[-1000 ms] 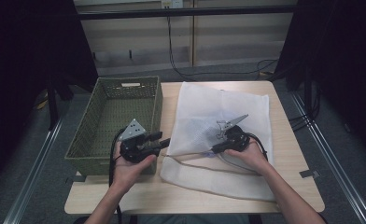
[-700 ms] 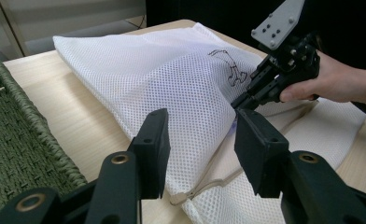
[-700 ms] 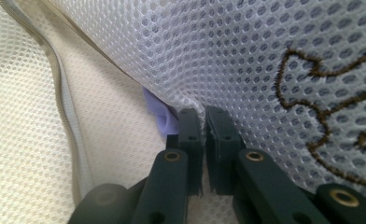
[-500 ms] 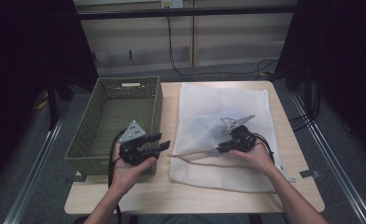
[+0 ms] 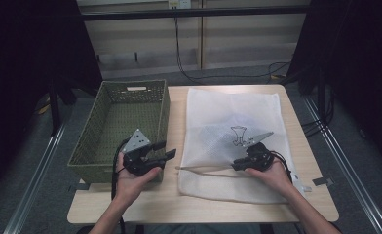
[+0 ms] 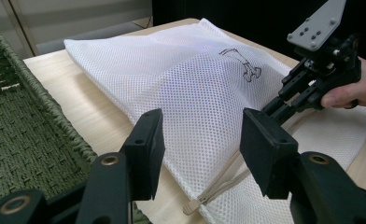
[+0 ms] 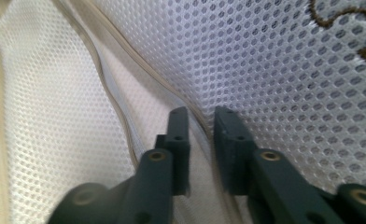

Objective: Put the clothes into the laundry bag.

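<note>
A white mesh bag [image 5: 233, 112] [image 6: 172, 79] [image 7: 288, 70] lies flat on the table, its beige zipper edge [image 5: 203, 168] [image 6: 223, 179] [image 7: 120, 107] along the near side. My right gripper [image 5: 234, 165] [image 7: 200, 114] [image 6: 270, 109] rests on that edge. Its jaws have just been closing and stand a narrow gap apart, with the zipper band running between them and a gap still showing at the pads. My left gripper [image 5: 168, 150] [image 6: 202, 135] hovers by the basket's near right corner and points at the bag. Its jaws have just been opening and hold nothing.
A green woven basket [image 5: 162, 112] [image 6: 27, 93] stands at the table's left, right beside my left hand. Bare wood [image 5: 174, 204] runs along the table's near edge. Cables trail on the floor behind the table.
My right gripper has slid to the right and nearer the person along the bag's near edge, and its jaws have parted. The left gripper has kept its place.
</note>
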Motion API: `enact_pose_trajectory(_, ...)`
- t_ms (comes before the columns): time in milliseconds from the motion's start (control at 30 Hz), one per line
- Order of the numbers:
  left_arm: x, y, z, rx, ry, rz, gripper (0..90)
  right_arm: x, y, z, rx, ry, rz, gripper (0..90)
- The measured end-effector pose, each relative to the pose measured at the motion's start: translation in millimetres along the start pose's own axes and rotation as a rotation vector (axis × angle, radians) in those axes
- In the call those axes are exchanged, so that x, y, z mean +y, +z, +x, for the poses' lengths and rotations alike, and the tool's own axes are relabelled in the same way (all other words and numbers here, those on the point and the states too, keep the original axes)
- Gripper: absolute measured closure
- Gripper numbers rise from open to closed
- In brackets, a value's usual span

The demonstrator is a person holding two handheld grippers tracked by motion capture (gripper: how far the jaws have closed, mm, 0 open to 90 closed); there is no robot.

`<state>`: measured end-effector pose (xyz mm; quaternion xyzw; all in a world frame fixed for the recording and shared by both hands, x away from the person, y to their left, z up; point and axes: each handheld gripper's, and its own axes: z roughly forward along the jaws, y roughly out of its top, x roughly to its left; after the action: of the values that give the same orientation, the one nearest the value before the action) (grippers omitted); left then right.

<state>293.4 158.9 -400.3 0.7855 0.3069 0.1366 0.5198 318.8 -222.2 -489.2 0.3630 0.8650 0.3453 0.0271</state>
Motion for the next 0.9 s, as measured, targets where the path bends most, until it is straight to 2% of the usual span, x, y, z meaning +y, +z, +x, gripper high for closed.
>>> enact_pose_trajectory(100,-2.2,-0.9,1.4,0.001,-0.003,0.006,48.7,-2.7,3.7,0.9,-0.005,-0.033,0.007,85.9)
enact_pose_trajectory(233,-4.6,-1.8,2.4,0.009,-0.004,0.013,47.8,-2.7,2.3,0.2,0.002,-0.02,0.0,85.6)
enact_pose_trajectory(300,-5.4,-4.4,2.2,0.016,0.0,0.011,46.5,-2.8,-4.8,0.4,0.025,0.006,-0.05,83.7)
enact_pose_trajectory(400,-6.1,-6.9,1.7,0.025,0.045,0.023,44.4,-3.8,-14.0,1.7,0.025,0.003,-0.107,79.2)
enact_pose_trajectory(467,-7.9,-9.4,2.7,0.024,0.024,0.007,42.9,-5.4,-17.6,0.8,0.023,0.014,-0.14,74.9)
enact_pose_trajectory(633,-12.7,-15.9,2.1,0.04,0.013,-0.018,36.9,-4.4,-33.0,6.8,0.031,0.025,-0.248,70.8)
enact_pose_trajectory(733,-15.0,-19.0,3.9,0.058,-0.022,-0.027,32.0,-4.5,-44.5,9.9,0.034,0.033,-0.317,67.5)
enact_pose_trajectory(833,-15.6,-22.4,7.0,0.069,-0.058,-0.04,31.6,-3.2,-51.0,10.5,0.015,0.031,-0.336,61.1)
enact_pose_trajectory(900,-15.9,-26.5,7.5,0.068,-0.059,-0.041,31.2,-2.9,-55.7,10.9,0.018,0.038,-0.364,60.4)
